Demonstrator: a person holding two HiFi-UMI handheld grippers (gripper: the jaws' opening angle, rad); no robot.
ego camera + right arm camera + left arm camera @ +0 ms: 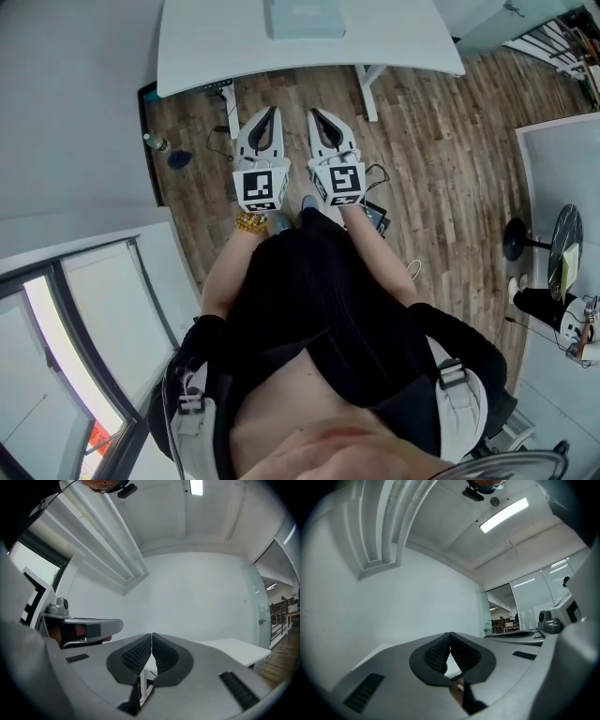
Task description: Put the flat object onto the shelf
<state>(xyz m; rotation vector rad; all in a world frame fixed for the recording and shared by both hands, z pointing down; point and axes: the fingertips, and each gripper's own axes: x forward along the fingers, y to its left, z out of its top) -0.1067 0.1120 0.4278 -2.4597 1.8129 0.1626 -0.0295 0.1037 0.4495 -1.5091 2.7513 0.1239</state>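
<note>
Looking steeply down over a wood floor (441,141). Passing, at far left, a small bottle (156,142) standing on that floor near the wall. Holding the left gripper (272,111) out level, aiming it toward the white table (206,47) ahead, gripping nothing, pressing its ribbed pads (436,654) fully together at the tips. Spotting the flat object (305,19), a pale grey-blue slab, lying on the table's far part, well apart from both grippers and roughly in line with the gap between them. Holding the right gripper (315,112) just beside the left, aiming it the same way, likewise keeping nothing between its jaws and pinching them completely together. Finding, further right, a black round stand (516,241) sitting on the floor beside another pale surface (558,159).
</note>
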